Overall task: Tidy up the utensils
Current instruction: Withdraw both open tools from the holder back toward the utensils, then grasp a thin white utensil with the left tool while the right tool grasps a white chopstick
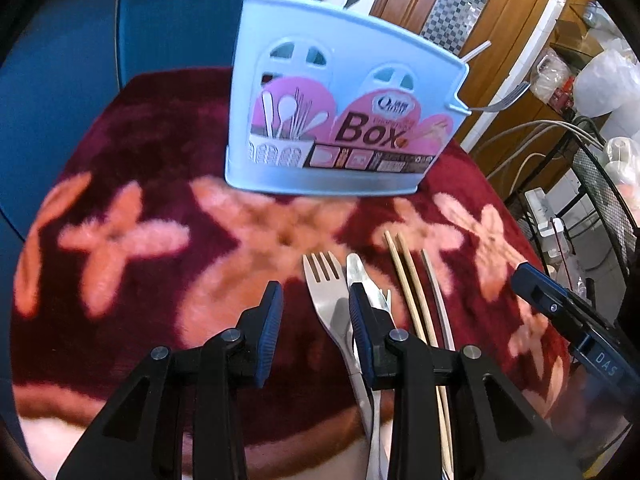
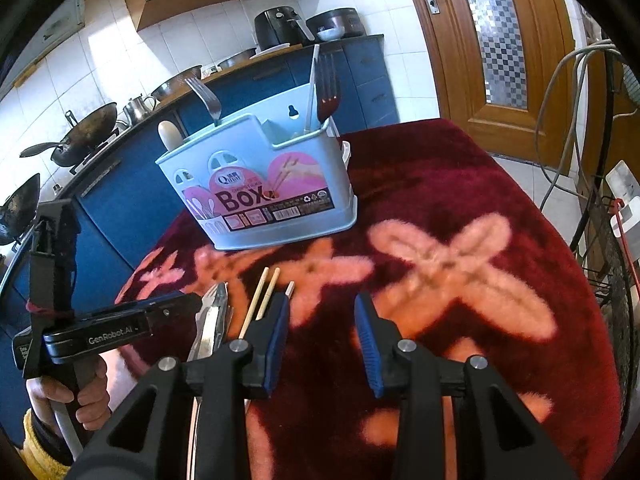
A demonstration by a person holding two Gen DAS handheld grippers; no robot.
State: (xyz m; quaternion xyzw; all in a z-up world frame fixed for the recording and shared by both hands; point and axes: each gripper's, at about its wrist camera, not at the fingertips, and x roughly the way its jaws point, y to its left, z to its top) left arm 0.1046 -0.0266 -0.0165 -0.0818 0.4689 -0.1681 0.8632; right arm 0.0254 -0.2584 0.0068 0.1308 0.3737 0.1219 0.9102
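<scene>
A light blue utensil box (image 1: 340, 120) with a pink "Box" label stands upright on the red flowered cloth (image 1: 160, 240). In the right wrist view the box (image 2: 264, 184) holds two forks and a white handle. On the cloth lie a steel fork (image 1: 326, 292), a second steel utensil (image 1: 362, 276), two wooden chopsticks (image 1: 408, 292) and a grey stick (image 1: 436, 292). My left gripper (image 1: 316, 308) is open and empty, its right finger over the steel utensils. My right gripper (image 2: 322, 320) is open and empty, just right of the chopsticks (image 2: 262, 296).
Blue kitchen cabinets (image 2: 120, 200) with woks and pots stand behind the table. A wooden door (image 2: 500, 40) is at the back right. Cables and a wire rack (image 2: 608, 240) stand to the table's right. The table edge is close behind the box.
</scene>
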